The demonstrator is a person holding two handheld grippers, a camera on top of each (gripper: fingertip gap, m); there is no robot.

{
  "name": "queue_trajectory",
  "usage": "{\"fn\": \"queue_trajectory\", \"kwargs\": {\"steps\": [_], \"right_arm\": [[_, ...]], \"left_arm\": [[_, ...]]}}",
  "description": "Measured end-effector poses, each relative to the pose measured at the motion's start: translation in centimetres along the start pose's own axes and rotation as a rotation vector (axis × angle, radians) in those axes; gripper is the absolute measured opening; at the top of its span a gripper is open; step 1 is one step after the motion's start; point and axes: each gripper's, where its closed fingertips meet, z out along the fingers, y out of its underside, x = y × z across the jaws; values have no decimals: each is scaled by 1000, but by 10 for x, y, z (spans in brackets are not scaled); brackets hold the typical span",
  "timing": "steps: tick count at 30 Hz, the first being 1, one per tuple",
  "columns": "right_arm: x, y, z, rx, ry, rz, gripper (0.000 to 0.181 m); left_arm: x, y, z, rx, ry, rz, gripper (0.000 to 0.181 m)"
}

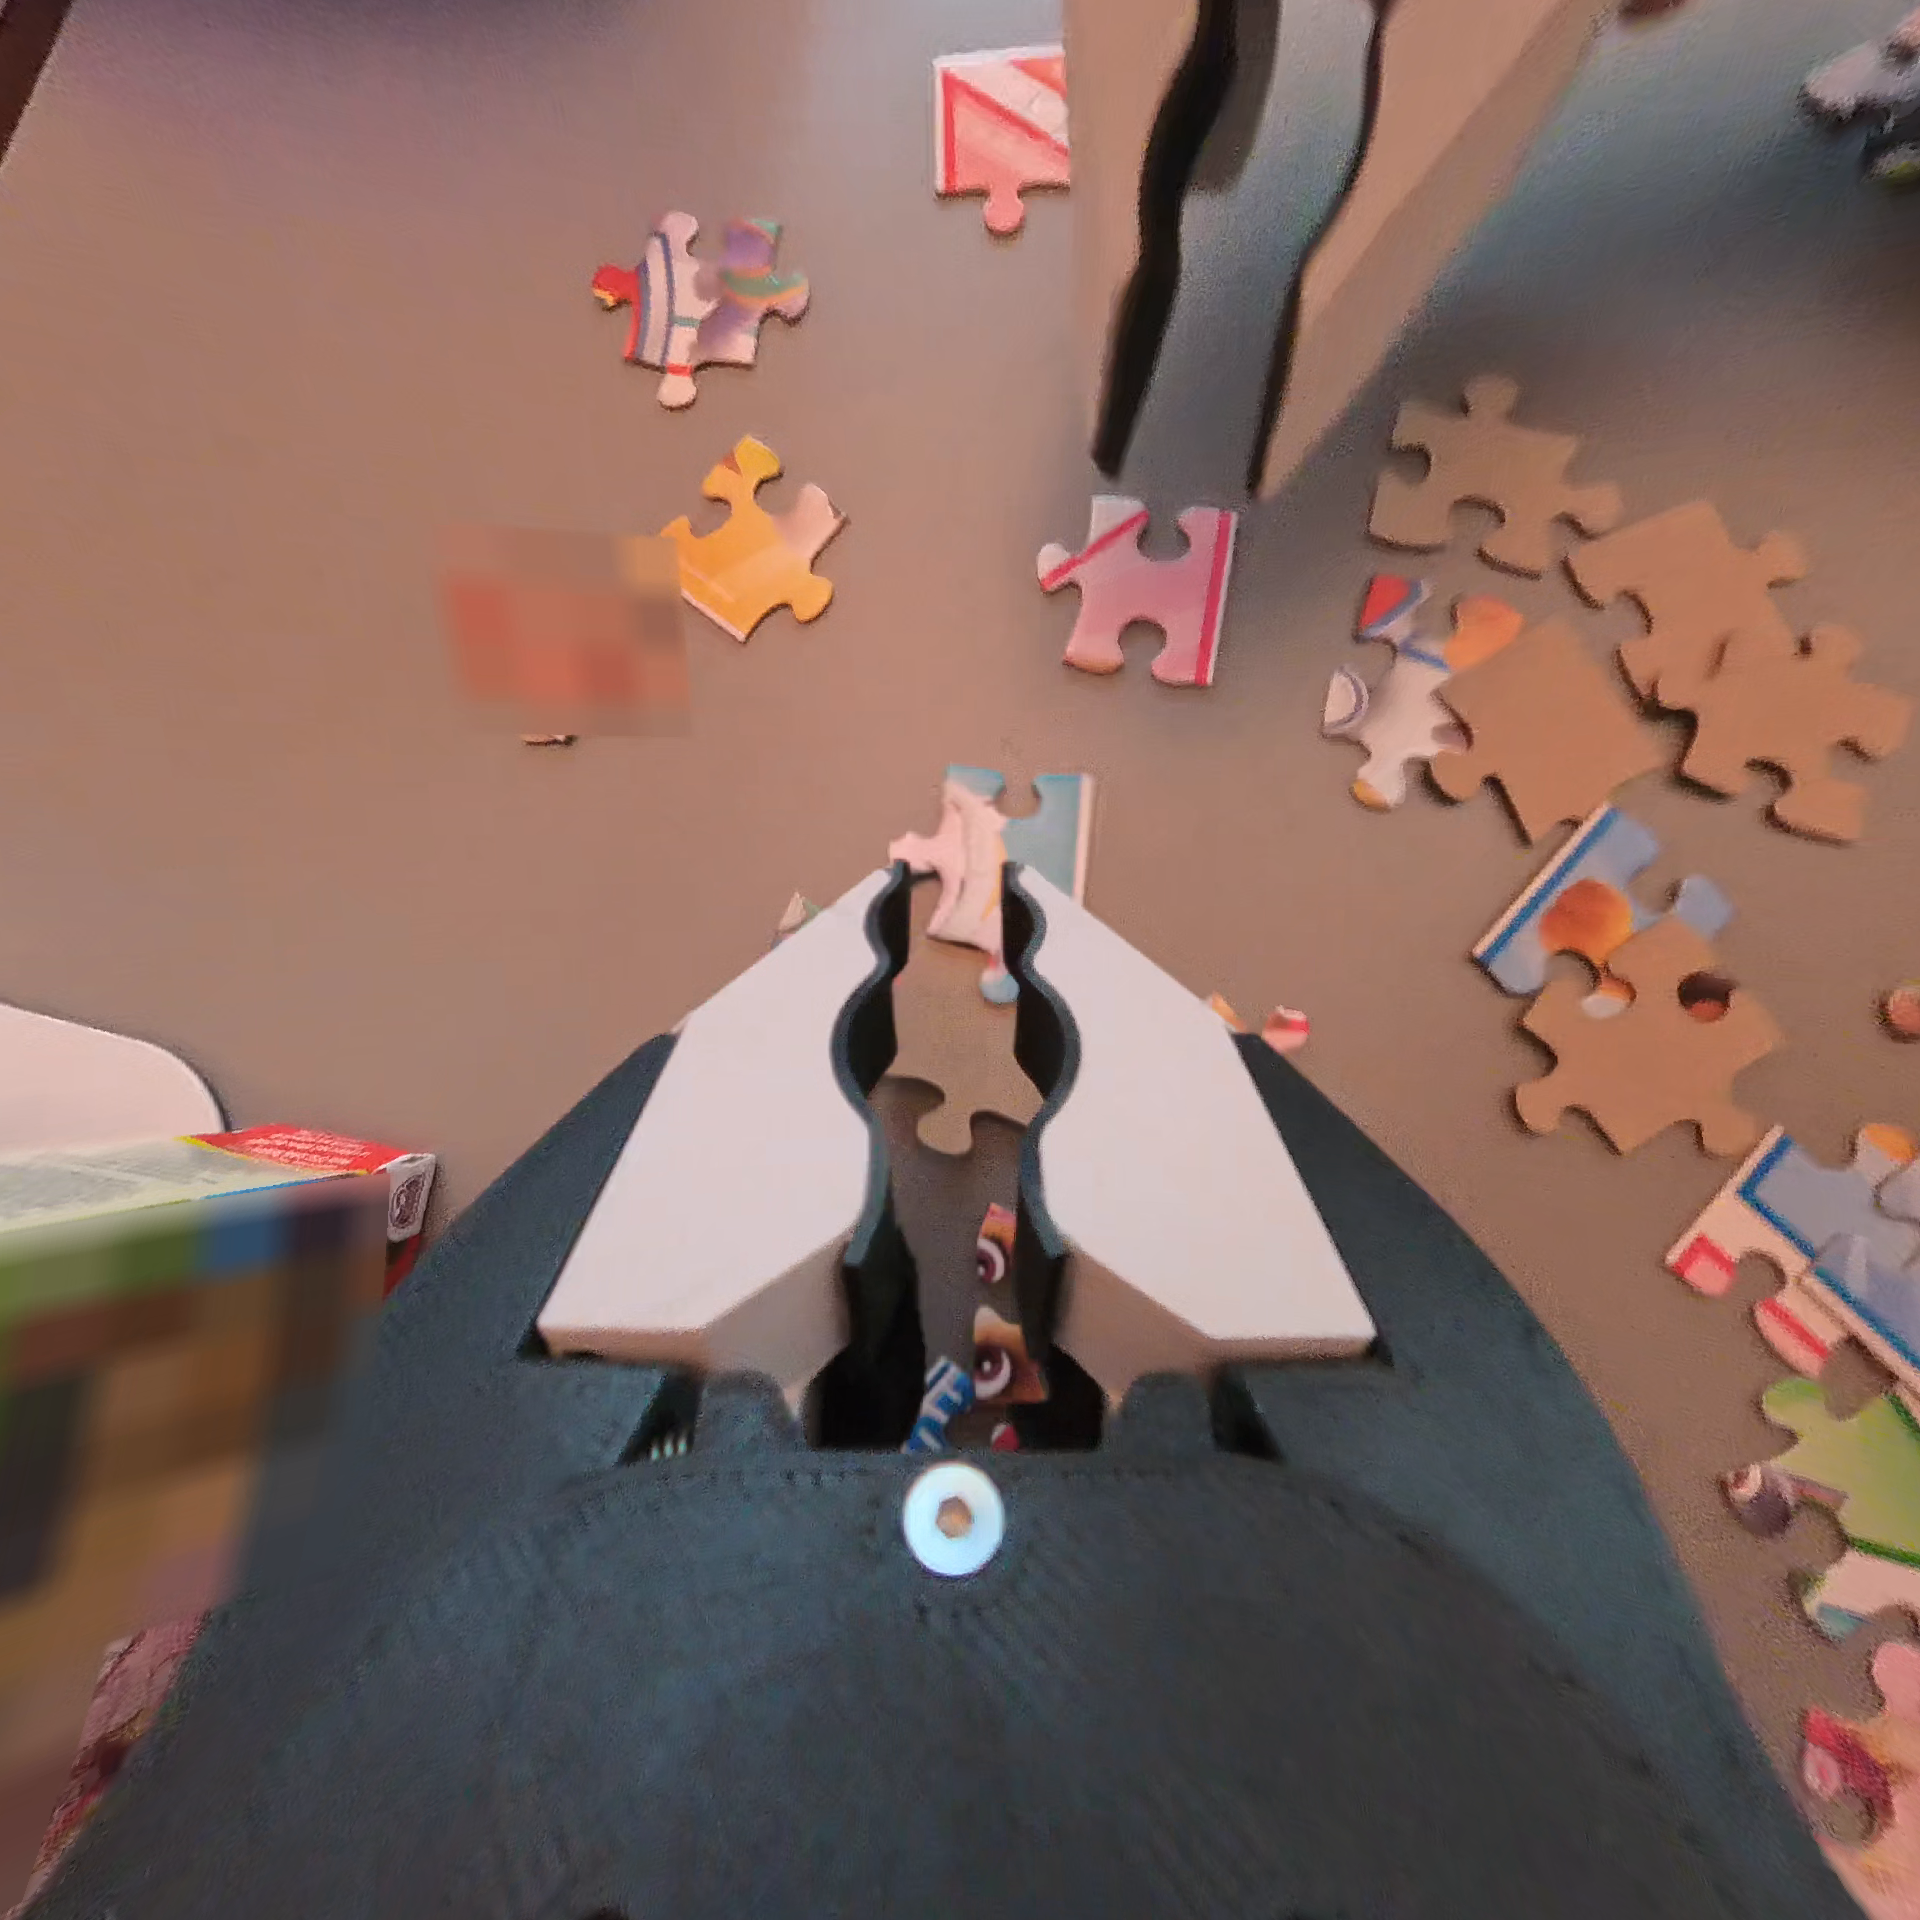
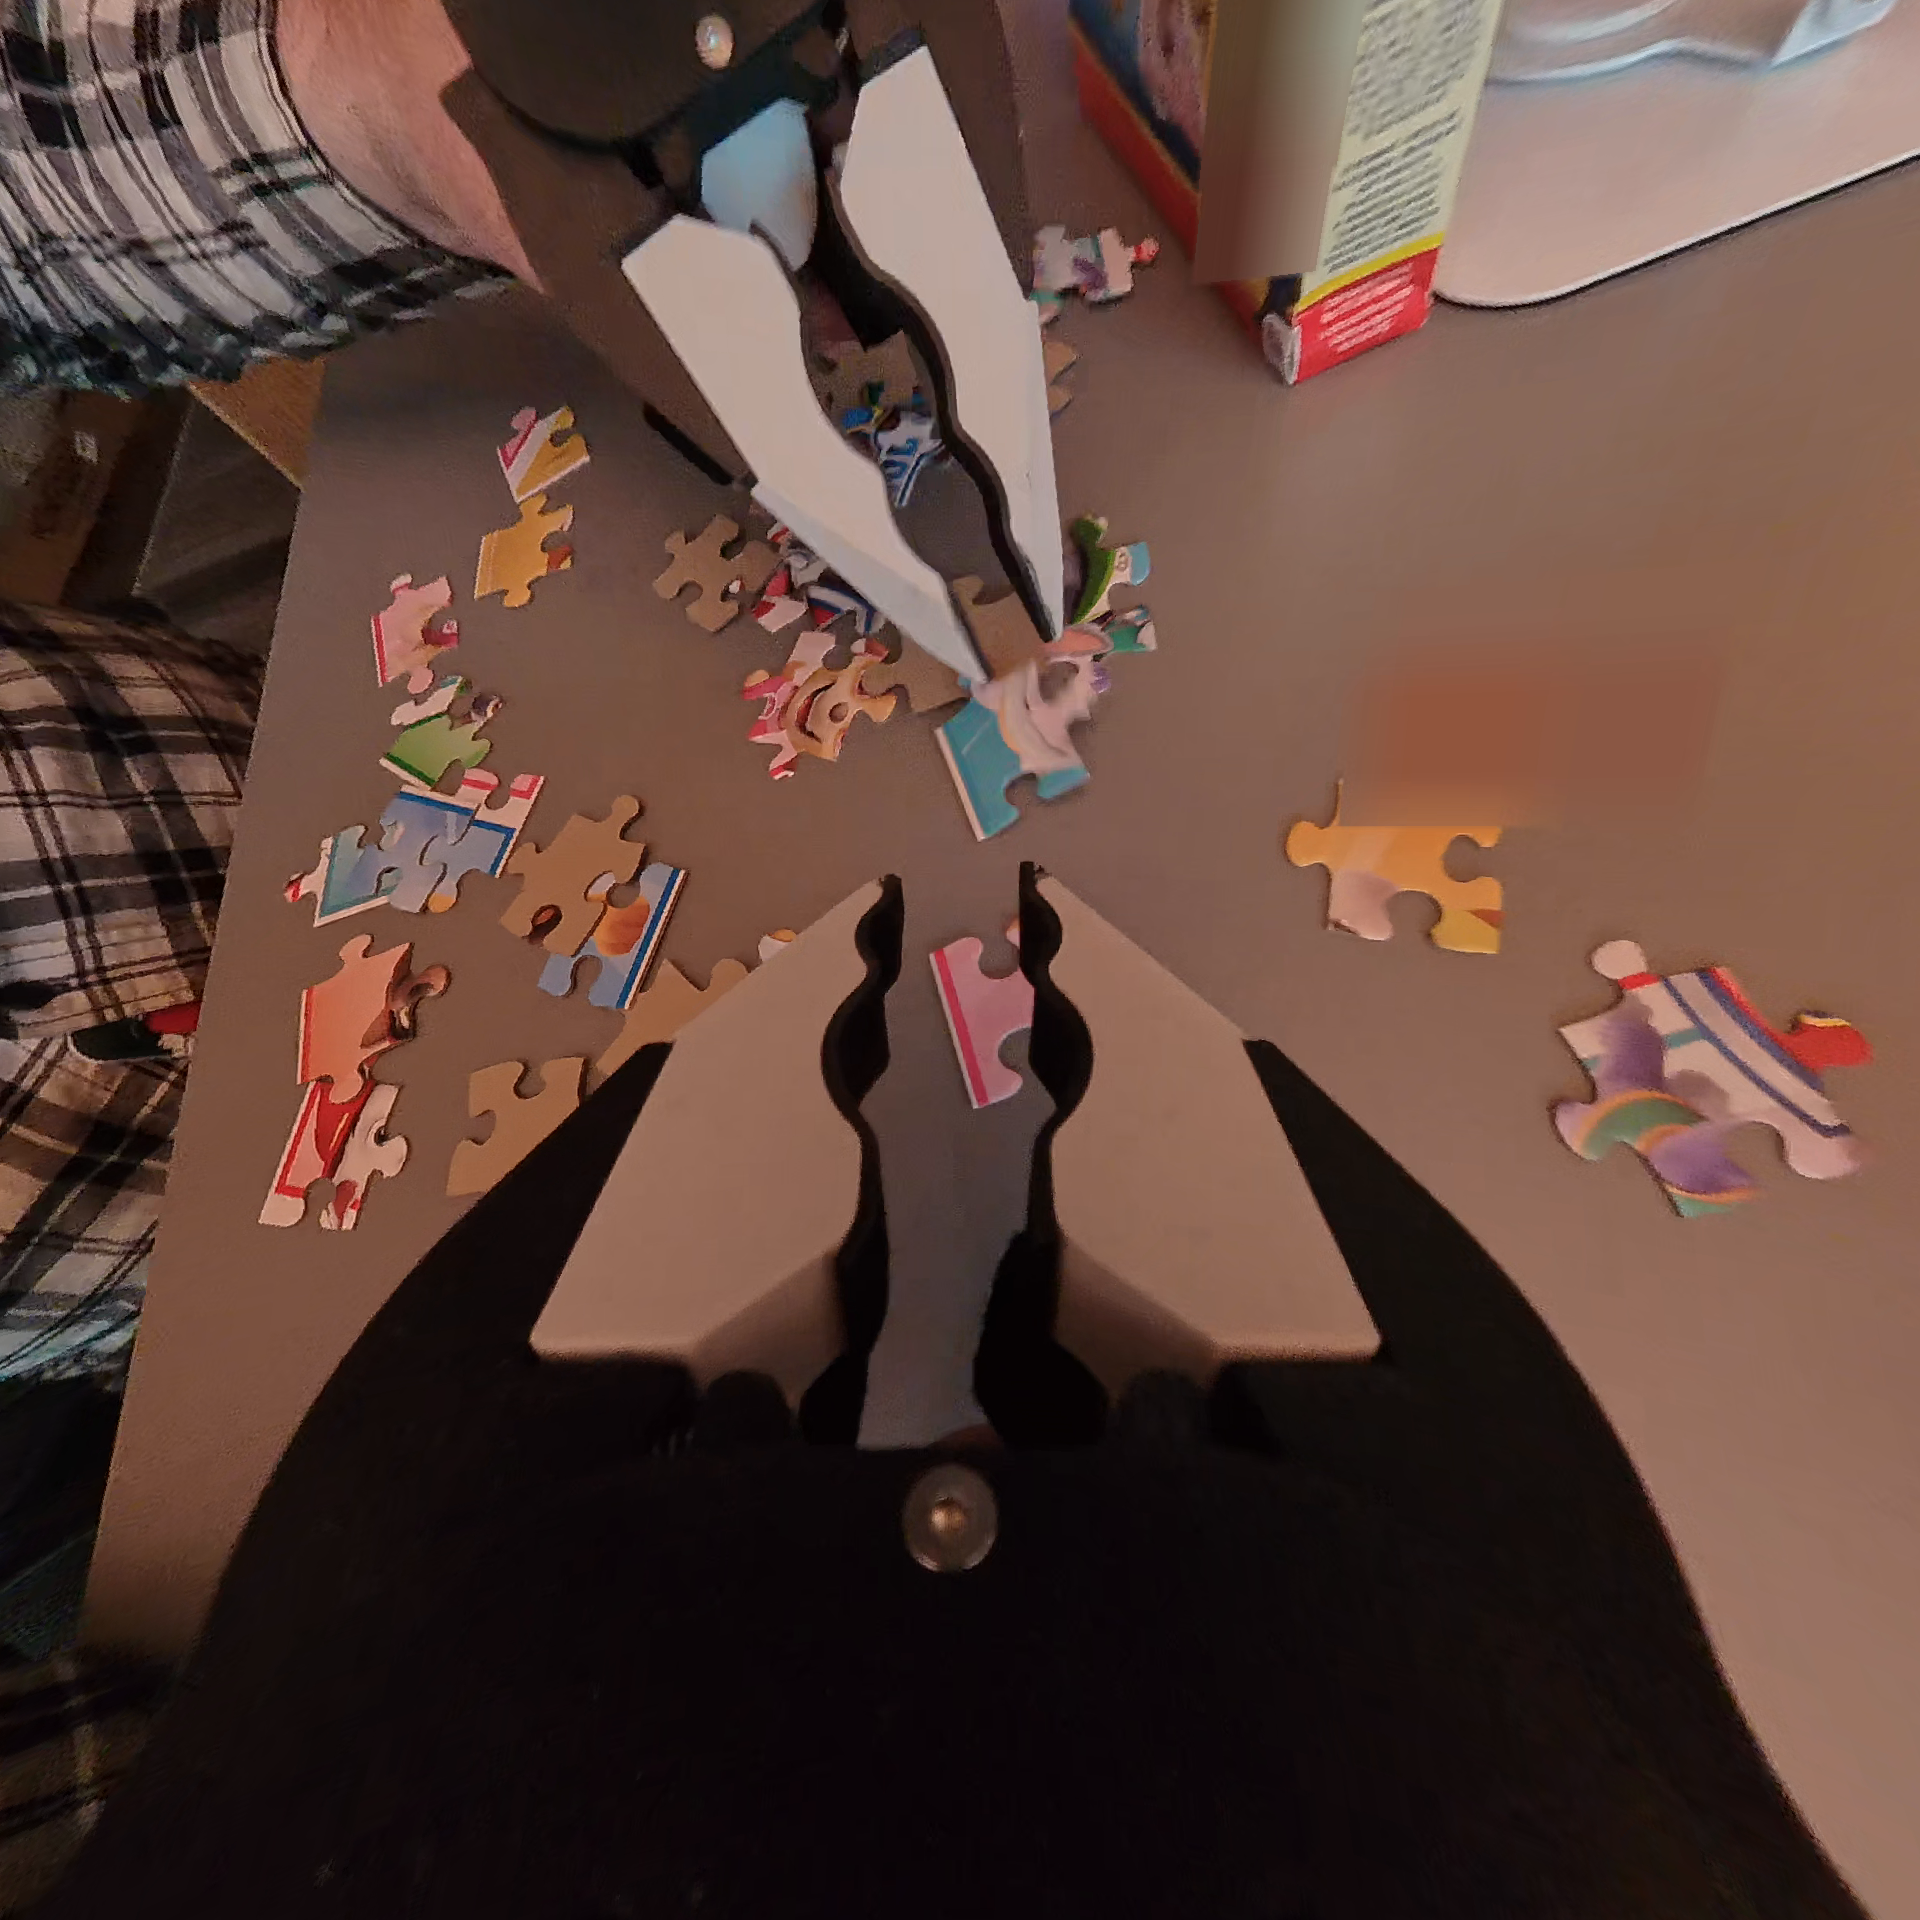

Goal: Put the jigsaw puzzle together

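Loose jigsaw pieces lie scattered on a grey-brown table (image 2: pixel 1351 582), some face-down and brown. My left gripper (image 1: pixel 953 873) is narrowly open, its tips down at the near end of a teal and white piece (image 1: pixel 1039 831). The right wrist view shows the left gripper (image 2: pixel 1013 644) over that teal piece (image 2: pixel 997 769). My right gripper (image 2: pixel 958 878) is open and empty, hovering over a pink piece with a red stripe (image 2: pixel 982 1013). In the left wrist view the right gripper (image 1: pixel 1184 473) stands just beyond this pink piece (image 1: pixel 1143 597).
A yellow piece (image 2: pixel 1403 883) and a joined purple-striped pair (image 2: pixel 1704 1081) lie right. A pile of pieces (image 1: pixel 1662 675) lies to the left gripper's right. The puzzle box (image 2: pixel 1340 156) and a white tray (image 2: pixel 1714 156) stand at the far right. A plaid sleeve (image 2: pixel 156 156) is at the table's left edge. Left tips to right tips: about 8 cm.
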Motion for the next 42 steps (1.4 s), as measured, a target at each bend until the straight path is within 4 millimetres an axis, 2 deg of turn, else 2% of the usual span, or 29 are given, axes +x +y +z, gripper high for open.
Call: {"fn": "queue_trajectory", "kwargs": {"steps": [6,8,10,15,18,21,28,29,30,37,42], "right_arm": [[7,-10,-17,50,65,-17,22],[7,-16,-23,74,95,-34,23],[9,-22,-31,111,120,-44,24],[20,-24,-45,183,153,-17,22],[24,-22,-46,193,161,-8,21],[26,-20,-44,195,159,-1,21],[27,-19,-46,196,158,-1,19],[28,-20,-48,201,165,-1,19],[29,-21,-51,210,173,0,19],[40,-30,-84,342,235,38,16],[43,-29,-86,355,240,51,14]], "left_arm": [[28,-8,-28,31,48,42,28],[57,-9,-38,41,116,91,29],[96,-6,-44,31,210,182,29],[189,13,-38,-35,412,357,43],[214,24,-23,-89,440,423,47],[217,24,-11,-90,433,429,43],[208,19,-7,-68,417,389,27],[207,17,-7,-53,406,386,19],[205,16,-7,-44,394,383,1],[200,15,-2,-13,342,383,0],[185,13,-14,23,301,343,4]]}}
